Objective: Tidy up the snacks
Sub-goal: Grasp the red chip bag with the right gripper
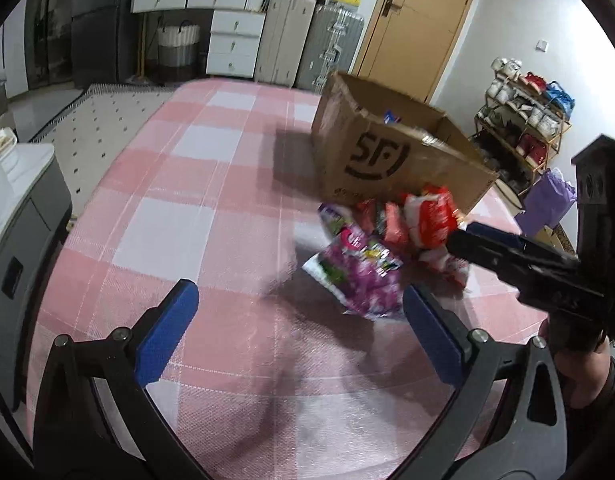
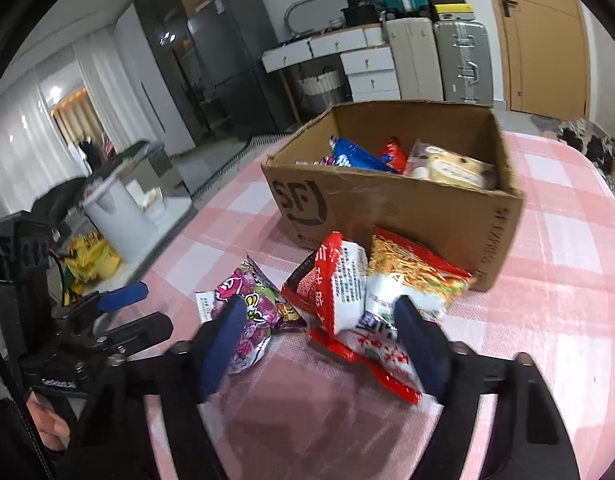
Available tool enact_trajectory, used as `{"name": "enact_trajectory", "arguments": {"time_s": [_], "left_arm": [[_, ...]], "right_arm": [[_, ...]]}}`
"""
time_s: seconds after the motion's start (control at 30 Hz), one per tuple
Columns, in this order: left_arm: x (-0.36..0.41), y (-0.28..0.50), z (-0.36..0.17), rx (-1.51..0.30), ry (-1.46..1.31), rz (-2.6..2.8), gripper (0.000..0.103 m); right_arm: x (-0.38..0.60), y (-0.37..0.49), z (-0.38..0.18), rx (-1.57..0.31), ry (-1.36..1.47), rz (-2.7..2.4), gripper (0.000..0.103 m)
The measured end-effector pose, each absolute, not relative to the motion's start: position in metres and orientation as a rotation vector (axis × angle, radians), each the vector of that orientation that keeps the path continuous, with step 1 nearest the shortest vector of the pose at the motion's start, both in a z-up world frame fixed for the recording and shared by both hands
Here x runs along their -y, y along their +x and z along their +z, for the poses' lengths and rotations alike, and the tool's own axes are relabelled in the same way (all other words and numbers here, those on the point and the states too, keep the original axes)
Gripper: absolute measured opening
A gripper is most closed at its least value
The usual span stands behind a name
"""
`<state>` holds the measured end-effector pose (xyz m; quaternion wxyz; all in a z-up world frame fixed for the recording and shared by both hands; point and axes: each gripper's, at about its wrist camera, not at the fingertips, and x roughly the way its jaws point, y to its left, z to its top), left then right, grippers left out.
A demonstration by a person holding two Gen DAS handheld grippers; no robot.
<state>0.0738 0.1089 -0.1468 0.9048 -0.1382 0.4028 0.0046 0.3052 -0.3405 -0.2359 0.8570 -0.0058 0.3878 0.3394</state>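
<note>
My right claw (image 2: 319,344) hangs spread over the crinkly red-and-white snack packets (image 2: 347,300), piled against the cardboard box (image 2: 407,208) for short lifts inside. My left claw (image 1: 299,320) is spread and empty near the glossy purple candy bag (image 1: 359,276) on the checked pink desk (image 1: 187,184).

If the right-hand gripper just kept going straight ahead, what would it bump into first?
Most likely the red and white snack packet lying between the open right gripper fingers, ahead of the cardboard box; depth is hard to judge.
</note>
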Motion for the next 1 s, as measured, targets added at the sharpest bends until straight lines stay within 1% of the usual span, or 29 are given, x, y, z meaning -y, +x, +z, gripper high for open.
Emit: {"name": "enact_trajectory", "arguments": {"time_s": [0.03,0.07,0.2,0.27,0.3,0.33,0.37,0.4,0.47,0.53,0.6,1.0], "left_arm": [[-0.111,0.076,-0.151,-0.847,-0.292,0.008,0.102],[-0.112,0.076,-0.154,-0.851,-0.303,0.007,0.102],[-0.121,0.075,-0.16,-0.85,-0.35,0.002,0.102],[-0.123,0.078,-0.163,-0.856,-0.359,0.0,0.102],[-0.124,0.077,-0.164,-0.857,-0.363,-0.001,0.102],[-0.125,0.077,-0.165,-0.86,-0.367,-0.003,0.102],[-0.126,0.078,-0.166,-0.864,-0.37,-0.004,0.102],[-0.126,0.078,-0.167,-0.866,-0.373,-0.004,0.102],[-0.127,0.077,-0.169,-0.87,-0.379,-0.003,0.102],[-0.128,0.078,-0.169,-0.867,-0.387,0.0,0.102],[-0.129,0.076,-0.169,-0.866,-0.389,0.005,0.102],[-0.126,0.073,-0.167,-0.909,-0.372,0.034,0.102]], "right_arm": [[0.335,0.309,-0.239,-0.822,-0.026,0.71,0.065],[0.332,0.311,-0.24,-0.818,-0.035,0.71,0.064],[0.319,0.32,-0.242,-0.812,-0.073,0.692,0.064],[0.312,0.327,-0.245,-0.819,-0.089,0.682,0.056],[0.311,0.328,-0.244,-0.819,-0.093,0.681,0.055],[0.308,0.33,-0.245,-0.818,-0.1,0.68,0.052],[0.305,0.332,-0.246,-0.819,-0.115,0.671,0.048],[0.302,0.333,-0.247,-0.823,-0.135,0.656,0.046],[0.296,0.333,-0.251,-0.823,-0.176,0.649,0.035],[0.291,0.33,-0.253,-0.812,-0.207,0.65,0.032],[0.29,0.33,-0.254,-0.812,-0.211,0.663,0.023],[0.342,0.323,-0.239,-0.819,0.053,0.743,0.022]]}}
